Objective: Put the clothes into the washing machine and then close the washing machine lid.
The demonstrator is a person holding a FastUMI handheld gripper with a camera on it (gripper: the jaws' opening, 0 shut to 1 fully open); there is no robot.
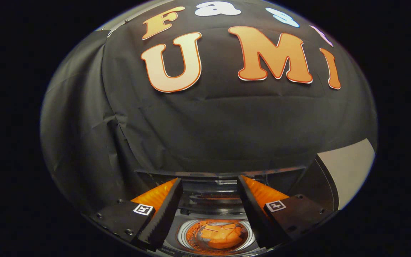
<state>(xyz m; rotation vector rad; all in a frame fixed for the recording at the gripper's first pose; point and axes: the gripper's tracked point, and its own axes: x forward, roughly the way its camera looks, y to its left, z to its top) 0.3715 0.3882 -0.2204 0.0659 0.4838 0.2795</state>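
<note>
The gripper [209, 185] is hovering with its fingers spread and holding nothing. Below and between them, the orange clothes [221, 235] are lying inside the washing machine drum [191, 233], so the open lid [348, 169], standing just beyond the right finger, probably needs closing next.

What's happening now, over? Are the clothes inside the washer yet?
Tongs open, holding nothing. Orange clothes in the washing machine drum, below between the fingers. Lid up on the right, not closed.

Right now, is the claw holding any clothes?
No. The claw is open with nothing between its fingers; the orange clothes lie in the washing machine drum below.
</note>
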